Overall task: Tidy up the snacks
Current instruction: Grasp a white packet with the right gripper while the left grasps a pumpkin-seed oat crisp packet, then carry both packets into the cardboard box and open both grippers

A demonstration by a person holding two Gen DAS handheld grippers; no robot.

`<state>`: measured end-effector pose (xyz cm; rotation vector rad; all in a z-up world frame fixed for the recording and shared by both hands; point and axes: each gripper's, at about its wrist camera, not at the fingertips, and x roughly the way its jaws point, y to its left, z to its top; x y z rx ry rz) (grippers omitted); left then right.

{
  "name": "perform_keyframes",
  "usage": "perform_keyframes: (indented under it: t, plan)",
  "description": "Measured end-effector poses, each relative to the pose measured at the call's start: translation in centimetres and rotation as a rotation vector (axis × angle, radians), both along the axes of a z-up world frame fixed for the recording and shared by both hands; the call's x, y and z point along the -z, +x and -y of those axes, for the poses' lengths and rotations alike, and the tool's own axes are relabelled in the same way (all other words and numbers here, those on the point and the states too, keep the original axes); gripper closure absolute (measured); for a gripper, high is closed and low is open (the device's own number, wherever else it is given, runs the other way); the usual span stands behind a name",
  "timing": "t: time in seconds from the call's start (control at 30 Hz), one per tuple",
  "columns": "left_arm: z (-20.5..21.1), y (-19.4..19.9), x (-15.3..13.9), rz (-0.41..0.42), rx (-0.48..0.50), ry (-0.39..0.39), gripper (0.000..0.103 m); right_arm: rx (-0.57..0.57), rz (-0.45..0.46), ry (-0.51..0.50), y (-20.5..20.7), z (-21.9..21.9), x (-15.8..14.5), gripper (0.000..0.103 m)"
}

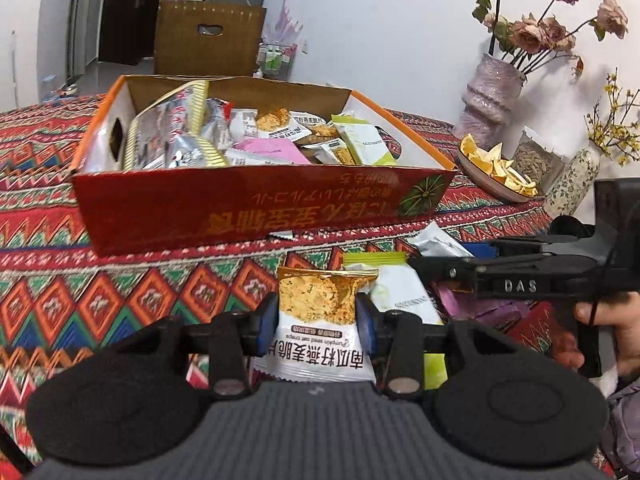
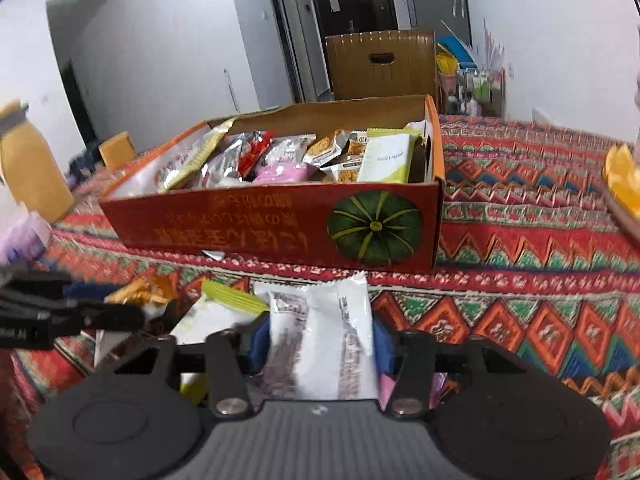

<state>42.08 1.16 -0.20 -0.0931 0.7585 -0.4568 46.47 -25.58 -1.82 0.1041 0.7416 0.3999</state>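
A red cardboard box (image 1: 248,208) full of snack packets stands on the patterned tablecloth; in the right wrist view the same box (image 2: 280,228) shows a green pumpkin print. My left gripper (image 1: 317,326) is shut on a white and gold oat crisp packet (image 1: 318,320), blue pads pressing both its sides. My right gripper (image 2: 318,340) is shut on a white snack packet (image 2: 320,340) with dark printing. Loose packets lie on the cloth near both grippers, among them a white and lime one (image 1: 400,292). The right gripper's black body (image 1: 520,276) reaches in from the right of the left wrist view.
A pink vase of dried roses (image 1: 492,92), a dish of orange peel (image 1: 496,172), a jar of seeds (image 1: 536,160) and a small floral bottle (image 1: 572,184) stand right of the box. A brown chair back (image 1: 208,36) is behind the table. A yellow-topped bottle (image 2: 28,160) stands at left.
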Motion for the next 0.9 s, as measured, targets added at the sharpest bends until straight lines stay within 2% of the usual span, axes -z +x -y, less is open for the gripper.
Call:
perform_keyframes:
  t: [0.17, 0.37, 0.5, 0.67, 0.77, 0.9]
  plan:
    - [-0.5, -1.7, -0.8, 0.008, -0.031, -0.004, 0.063, 0.012, 0.044, -0.013, -1.1, -0.3, -0.9, 0.062]
    - [-1.1, -5.1, -2.3, 0.032, -0.076, -0.018, 0.062, 0.021, 0.155, -0.025, -5.2, -0.3, -4.0, 0.062]
    - [-1.3, -9.2, -3.4, 0.059, -0.083, -0.051, 0.062, 0.005, 0.201, -0.031, -9.5, -0.2, -5.6, 0.062]
    - [-1.6, -14.9, -4.4, 0.104, -0.127, -0.068, 0.062, -0.019, 0.228, -0.029, -15.6, -0.4, -6.1, 0.062]
    - [-1.4, -18.3, -4.5, 0.127, -0.181, -0.031, 0.062, 0.008, 0.251, -0.012, -19.2, 0.3, -6.1, 0.062]
    - [-1.0, -22.7, -3.7, 0.127, -0.253, 0.011, 0.062, 0.044, 0.224, 0.032, -23.1, 1.6, -5.5, 0.062]
